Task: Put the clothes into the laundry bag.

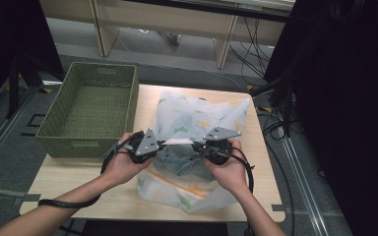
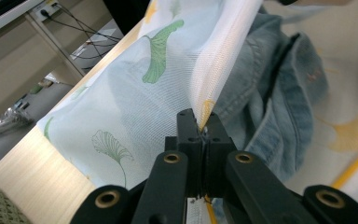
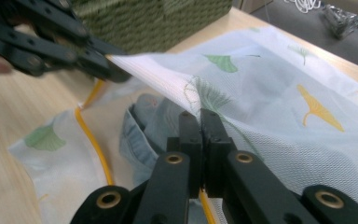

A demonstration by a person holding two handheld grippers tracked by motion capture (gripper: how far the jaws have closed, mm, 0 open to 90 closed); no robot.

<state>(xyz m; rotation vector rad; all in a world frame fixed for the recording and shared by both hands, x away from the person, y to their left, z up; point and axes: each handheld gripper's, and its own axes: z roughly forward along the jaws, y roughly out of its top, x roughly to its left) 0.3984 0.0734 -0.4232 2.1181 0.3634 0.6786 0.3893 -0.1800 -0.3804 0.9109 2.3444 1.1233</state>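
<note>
Bag [image 1: 197, 115]: white mesh laundry bag with a leaf print and yellow trim, lying on the table [image 1: 69, 179] from the middle toward the near edge; far end flat, near end open.
Contents: blue denim garment [image 1: 179, 160] bunched at the mouth of the bag, partly inside (how much is in, cannot tell).
Handling: thin, limp mesh, light, sags wherever unsupported; likely snags more than it slips. Denim is soft but bulkier and will drag on the mesh. Best hold, I judge, is the hemmed rim of the opening, two points well apart, so the mouth stays wide.
Left gripper [image 2: 204, 125]: jaws pressed together on the upper rim of the bag, mesh rising taut from the tips; seen from above at the left side of the opening.
Right gripper [image 3: 199, 122]: jaws likewise closed, pinching the same upper rim farther along; the edge runs straight between the two grippers (lifted clear of the denim).
Basket [image 1: 91, 105]: green woven, empty, at the far left corner of the table, just beside the bag.
Risk: pulling the rim unevenly could let the denim slide back out.
</note>
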